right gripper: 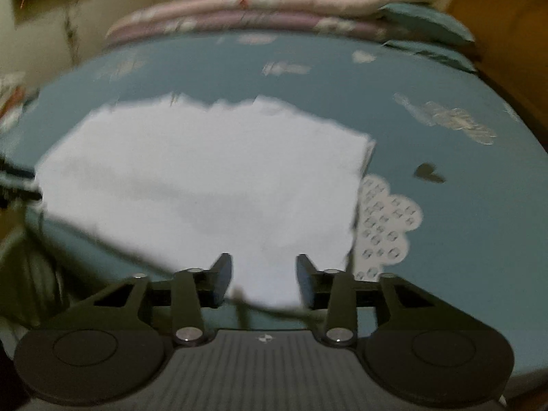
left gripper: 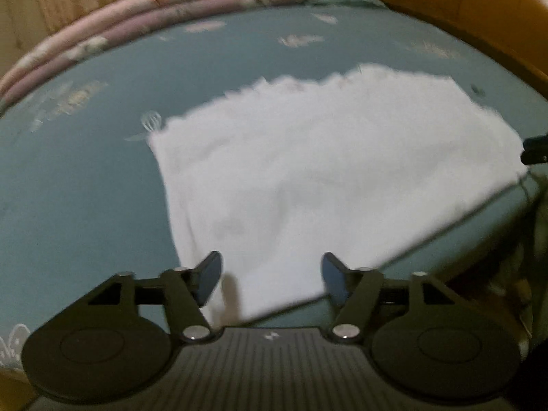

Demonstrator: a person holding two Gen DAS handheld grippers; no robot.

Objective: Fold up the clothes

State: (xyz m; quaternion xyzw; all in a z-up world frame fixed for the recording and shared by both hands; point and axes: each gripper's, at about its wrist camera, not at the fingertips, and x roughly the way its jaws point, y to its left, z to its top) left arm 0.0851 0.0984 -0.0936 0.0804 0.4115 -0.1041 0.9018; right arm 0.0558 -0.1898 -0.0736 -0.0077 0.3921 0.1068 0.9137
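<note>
Item: white folded cloth [left gripper: 308, 178], [right gripper: 205, 185]. Lies flat on the bed [left gripper: 85, 188], [right gripper: 462, 239], on a teal sheet printed with pale cloud and flower motifs. Roughly rectangular; the far edge looks ragged or fringed, though motion blur makes this uncertain. The near edge runs close to the near edge of the bed.

Item: left gripper [left gripper: 270, 274]. Pitched downward toward the bed, near the cloth's near left corner. Jaws released, standing wide apart. The cloth's near edge shows in the gap between them, but neither pad presses on it. Nothing is held.

Item: right gripper [right gripper: 263, 277]. Also pitched downward, over the cloth's near right corner. Jaws released, spread moderately, narrower than the left pair. White fabric shows between the pads without being pinched. A dark thin strand lies just below the gap; what it is cannot be told. In the left wrist view a dark part at the right frame edge is probably this gripper.

Item: folded pink quilt [left gripper: 154, 10], [right gripper: 257, 10]. Stacked in layers along the far edge of the bed, well apart from the cloth.

Item: teal pillow [right gripper: 428, 24]. At the far right of the bed, beside the quilt.

Item: wooden bed frame [left gripper: 479, 17]. Runs along the right side.
</note>
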